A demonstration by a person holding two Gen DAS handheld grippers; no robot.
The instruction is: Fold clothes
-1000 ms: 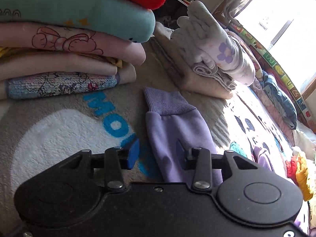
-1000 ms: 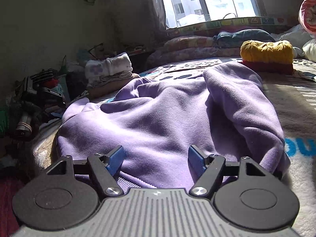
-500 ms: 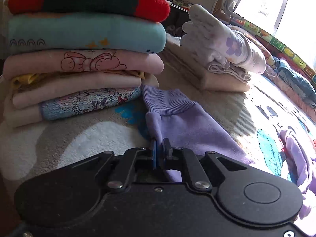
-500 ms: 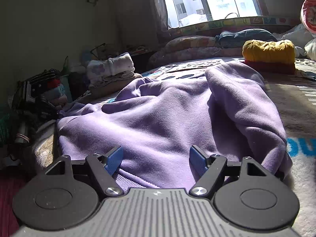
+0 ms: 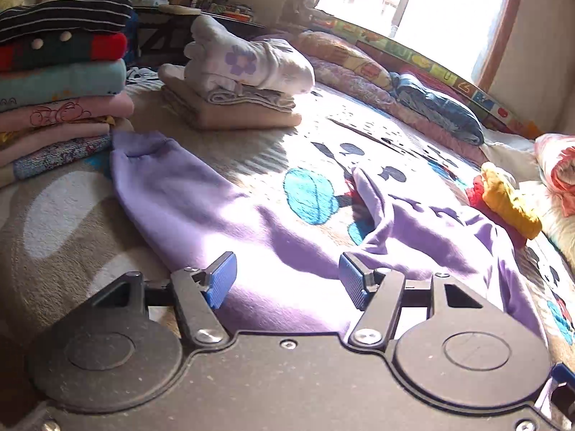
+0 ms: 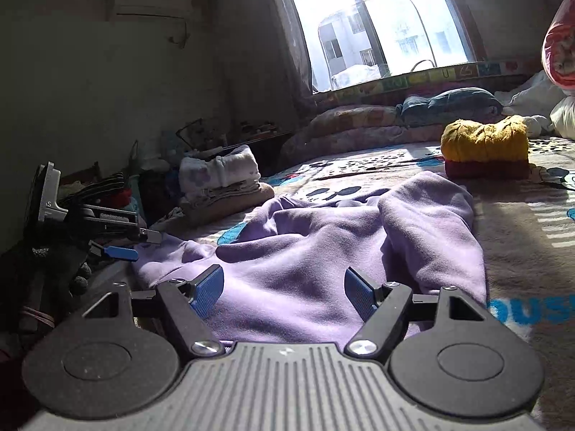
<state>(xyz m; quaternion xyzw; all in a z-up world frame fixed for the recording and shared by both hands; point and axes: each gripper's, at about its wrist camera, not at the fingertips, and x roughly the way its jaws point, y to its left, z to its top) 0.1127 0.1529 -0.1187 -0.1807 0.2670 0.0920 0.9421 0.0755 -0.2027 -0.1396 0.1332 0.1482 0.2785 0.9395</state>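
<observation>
Purple sweatshirt sprawls rumpled on the bed blanket, centre of both frames; I read it as soft, limp fleece, light, so I'd pinch at the ribbed cuff or hem rather than mid-panel. Left claw and right claw are both spread, holding nothing. Left view alone shows the sleeve reaching the folded stack at upper left; right view alone shows the left claw from outside, at left edge.

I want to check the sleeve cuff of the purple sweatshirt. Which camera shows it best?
The left wrist view: the purple sweatshirt lies lit, its sleeve cuff unobstructed beside the tall folded stack. The right wrist view shows only the rumpled body; the cuff cannot be made out.
</observation>
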